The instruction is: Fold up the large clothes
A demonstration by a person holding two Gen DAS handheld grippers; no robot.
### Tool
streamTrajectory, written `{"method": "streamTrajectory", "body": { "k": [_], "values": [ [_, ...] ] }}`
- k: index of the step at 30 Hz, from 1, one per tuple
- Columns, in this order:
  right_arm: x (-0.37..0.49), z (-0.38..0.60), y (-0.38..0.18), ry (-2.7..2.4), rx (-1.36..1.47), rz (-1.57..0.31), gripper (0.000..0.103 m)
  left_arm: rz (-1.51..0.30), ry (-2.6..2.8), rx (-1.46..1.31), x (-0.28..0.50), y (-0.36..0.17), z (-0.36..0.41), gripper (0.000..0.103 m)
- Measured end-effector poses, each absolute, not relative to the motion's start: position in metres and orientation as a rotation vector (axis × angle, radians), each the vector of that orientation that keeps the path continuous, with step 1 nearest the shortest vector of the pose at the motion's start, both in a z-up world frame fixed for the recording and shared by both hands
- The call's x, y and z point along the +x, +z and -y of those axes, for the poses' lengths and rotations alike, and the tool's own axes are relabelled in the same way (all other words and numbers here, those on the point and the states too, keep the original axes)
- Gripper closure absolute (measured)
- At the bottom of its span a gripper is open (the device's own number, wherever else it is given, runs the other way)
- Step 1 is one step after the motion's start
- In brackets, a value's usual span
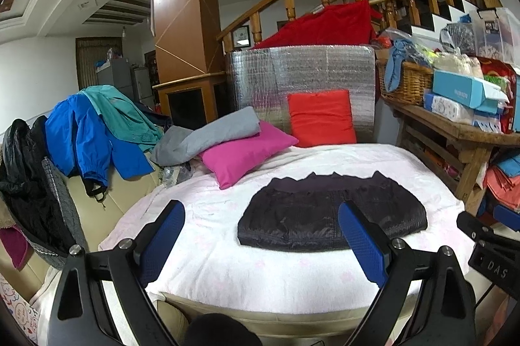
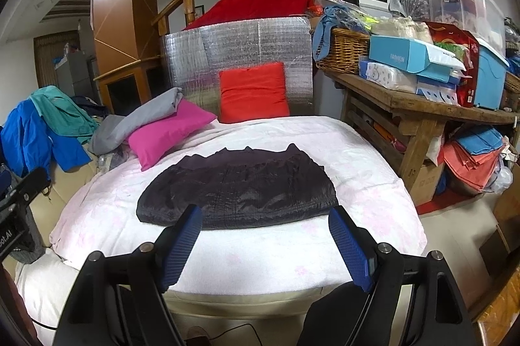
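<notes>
A black quilted jacket (image 1: 331,212) lies folded into a flat bundle on the white blanket (image 1: 260,264) over the sofa; it shows in the right wrist view too, black jacket (image 2: 240,186) on the blanket (image 2: 260,255). My left gripper (image 1: 261,209) hovers open over the blanket's near edge, short of the jacket, nothing between its blue pads. My right gripper (image 2: 265,212) is open as well, just in front of the jacket's near edge, not touching it. Part of the right gripper's body shows at the right edge of the left wrist view.
A pink cushion (image 1: 243,151) with a grey garment (image 1: 208,134) on it and a red cushion (image 1: 320,117) sit at the sofa's back. Blue and teal jackets (image 1: 94,131) hang over the left armrest. A cluttered wooden table (image 2: 419,105) stands right.
</notes>
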State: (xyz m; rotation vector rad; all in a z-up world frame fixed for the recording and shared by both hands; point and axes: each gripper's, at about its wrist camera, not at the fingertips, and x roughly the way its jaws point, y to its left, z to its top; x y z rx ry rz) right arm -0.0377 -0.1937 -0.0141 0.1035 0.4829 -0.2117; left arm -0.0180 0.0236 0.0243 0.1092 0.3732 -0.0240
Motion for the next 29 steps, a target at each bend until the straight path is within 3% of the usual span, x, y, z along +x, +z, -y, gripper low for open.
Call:
{"method": "streamTrajectory", "body": {
  "k": [21,29],
  "values": [
    [0.043,0.173,-0.036,-0.205,0.049,-0.578,0.020,-0.451,0.008,0.095,0.049,0.000,-0.040,0.008],
    [0.137,0.247,-0.065,-0.273,0.078,-0.612,0.020,-0.611,-0.052,-0.051,0.176,-0.041,-0.076,0.008]
  ]
}}
